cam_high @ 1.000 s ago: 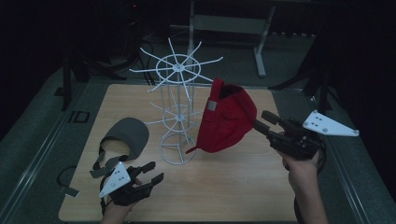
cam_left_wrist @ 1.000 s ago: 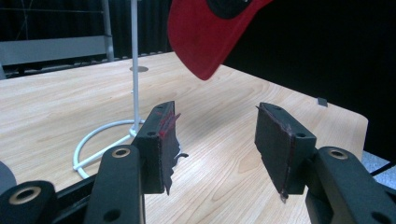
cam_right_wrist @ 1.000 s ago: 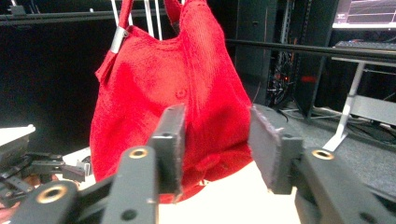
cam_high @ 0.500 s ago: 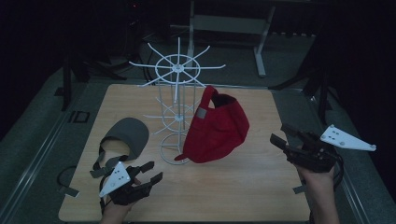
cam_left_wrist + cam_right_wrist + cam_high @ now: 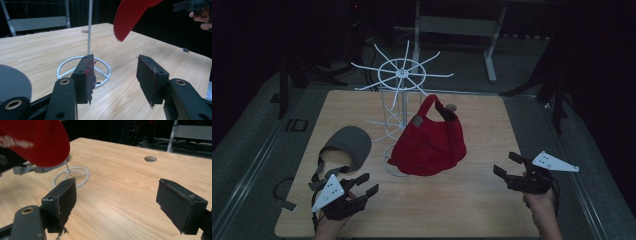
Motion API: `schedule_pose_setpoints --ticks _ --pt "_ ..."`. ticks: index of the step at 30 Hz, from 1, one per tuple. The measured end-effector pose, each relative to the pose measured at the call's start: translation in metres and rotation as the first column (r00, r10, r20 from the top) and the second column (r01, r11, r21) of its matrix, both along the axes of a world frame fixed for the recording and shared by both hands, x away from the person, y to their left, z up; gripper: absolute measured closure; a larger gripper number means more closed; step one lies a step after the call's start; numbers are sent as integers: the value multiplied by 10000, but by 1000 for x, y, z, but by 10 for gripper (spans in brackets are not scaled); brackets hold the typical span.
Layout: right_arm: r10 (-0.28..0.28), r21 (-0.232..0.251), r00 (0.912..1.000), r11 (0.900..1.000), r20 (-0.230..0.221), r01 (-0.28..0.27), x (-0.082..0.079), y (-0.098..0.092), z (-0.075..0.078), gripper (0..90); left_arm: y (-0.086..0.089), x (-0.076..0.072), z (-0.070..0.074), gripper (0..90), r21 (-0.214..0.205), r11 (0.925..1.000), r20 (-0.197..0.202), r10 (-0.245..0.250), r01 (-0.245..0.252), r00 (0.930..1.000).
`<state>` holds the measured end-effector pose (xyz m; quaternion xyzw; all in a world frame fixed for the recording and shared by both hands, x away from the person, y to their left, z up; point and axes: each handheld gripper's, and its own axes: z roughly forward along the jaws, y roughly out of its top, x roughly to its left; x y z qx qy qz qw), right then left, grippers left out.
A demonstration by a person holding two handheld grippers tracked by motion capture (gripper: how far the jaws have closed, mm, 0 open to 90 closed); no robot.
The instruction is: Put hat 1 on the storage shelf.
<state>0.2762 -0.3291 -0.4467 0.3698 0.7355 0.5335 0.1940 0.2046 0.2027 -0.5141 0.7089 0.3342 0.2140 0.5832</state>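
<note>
At the lower left of the high view, the left gripper [image 5: 362, 186] is being held low over the table [image 5: 472, 210], its jaws standing partly apart with nothing between them. Just above it, at centre left, a grey cap [image 5: 349, 145] is lying on the wood, not yet hung. At the middle of the frame, the red cap [image 5: 429, 142] is hanging by its back strap from an arm of the white wire rack [image 5: 402, 75], its body drooping down to the rack's ring base. That cap is judged to be done; the grey one is judged to be what is left. At the lower right, the right gripper [image 5: 507, 165] is being held well apart from the red cap; its jaws have just been opening and are standing wide, with nothing between them, as the right gripper view confirms.
</note>
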Motion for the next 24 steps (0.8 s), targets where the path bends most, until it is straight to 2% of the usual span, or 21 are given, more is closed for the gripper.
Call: schedule_pose_setpoints --ticks 2,5,7,10,12,14,19,22,24 --pt "-8 -139 10000 9999 -64 7 0 -2 -10 163 3 0 -2 491 12 10000 -49 62 -62 10000" --pt "-518 -494 9986 9975 -98 513 1 -8 -25 163 7 1 -6 491 129 9997 -112 223 -221 9997" --pt "-776 -442 9968 9961 -166 768 2 -14 -35 163 10 1 -8 491 217 9991 -148 369 -366 9992" --pt "-1360 -681 9905 9886 -197 1344 3 -22 -48 163 15 1 -11 491 398 9975 -253 598 -588 9979" --pt "-1828 -886 9829 9796 -211 1803 2 -25 -54 163 19 1 -14 491 500 9960 -371 756 -737 9964" --pt "-2074 -863 9778 9751 -286 2043 1 -29 -60 163 24 0 -16 491 500 9950 -431 883 -861 9952" --pt "-2262 -822 9731 9716 -445 2221 -1 -36 -75 163 37 -5 -17 490 612 9901 -443 1291 -1263 9906" --pt "-2200 -722 9744 9736 -469 2164 -3 -37 -80 163 43 -8 -17 490 609 9869 -483 1526 -1496 9871" --pt "-2194 -656 9750 9740 -349 2168 -6 -38 -83 163 51 -12 -19 490 798 9790 -466 1914 -1874 9804"
